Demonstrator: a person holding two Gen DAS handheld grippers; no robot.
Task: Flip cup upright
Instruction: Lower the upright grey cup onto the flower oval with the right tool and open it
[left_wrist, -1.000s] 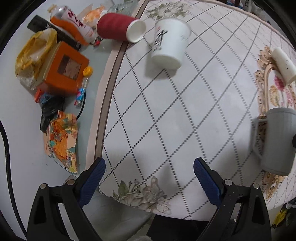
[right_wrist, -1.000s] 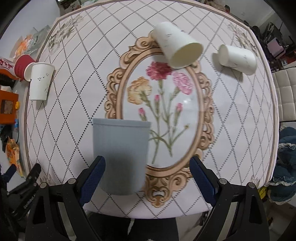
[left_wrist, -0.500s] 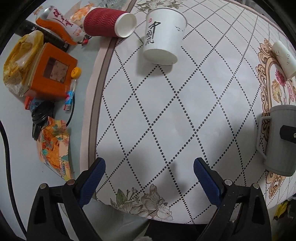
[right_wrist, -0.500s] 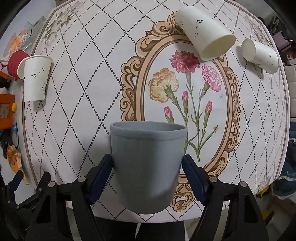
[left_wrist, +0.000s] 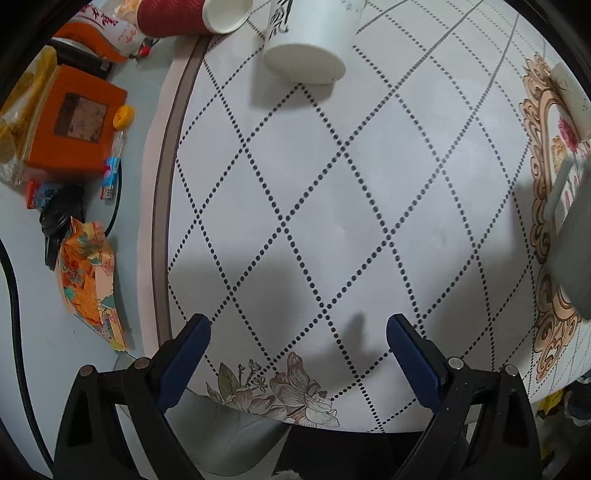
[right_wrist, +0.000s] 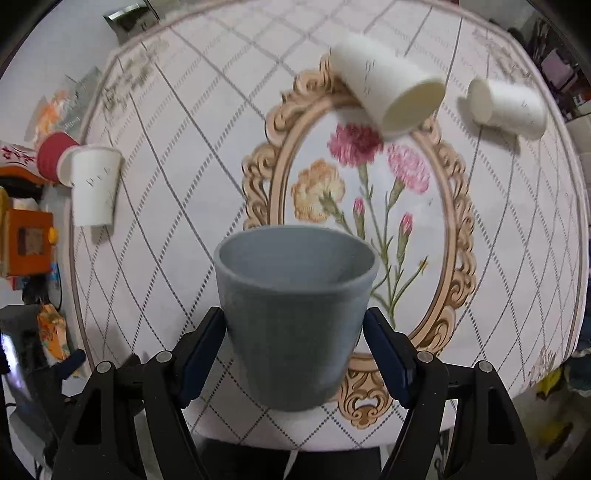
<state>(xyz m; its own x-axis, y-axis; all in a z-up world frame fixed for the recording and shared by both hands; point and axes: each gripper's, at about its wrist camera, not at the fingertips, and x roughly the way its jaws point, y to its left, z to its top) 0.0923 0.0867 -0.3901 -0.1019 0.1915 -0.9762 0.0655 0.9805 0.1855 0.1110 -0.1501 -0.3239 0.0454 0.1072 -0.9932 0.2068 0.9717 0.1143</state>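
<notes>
Hovering over the patterned worktop (left_wrist: 332, 221), the left gripper (left_wrist: 298, 338) fills the bottom of the left wrist view with its blue-padded fingers (left_wrist: 188, 354) spread wide and nothing between them. A white paper cup (left_wrist: 310, 40) stands base-up at the top centre of the frame, and a red ribbed cup (left_wrist: 192, 16) lies on its side just left of it. An orange box (left_wrist: 74, 118) and a patterned packet (left_wrist: 92, 284) sit on the bare surface along the left edge. The grey cup (left_wrist: 576, 236) shows only as a blurred shape at the right edge.

In the right wrist view, the right gripper (right_wrist: 295, 332) clamps the grey cup (right_wrist: 291, 314) at lower centre, one blue pad against each side of its wall, the cup's open mouth pointing toward the top of the frame. Whether its base touches the worktop (right_wrist: 184, 110) cannot be told. Behind it lies the floral medallion (right_wrist: 369, 192) printed on the cloth. A cream paper cup (right_wrist: 388, 88) lies on its side at the medallion's upper rim, and a second one (right_wrist: 506, 105) lies near it at upper right. The white paper cup (right_wrist: 94, 188) stands inverted at the left, touching the red ribbed cup (right_wrist: 51, 157).
</notes>
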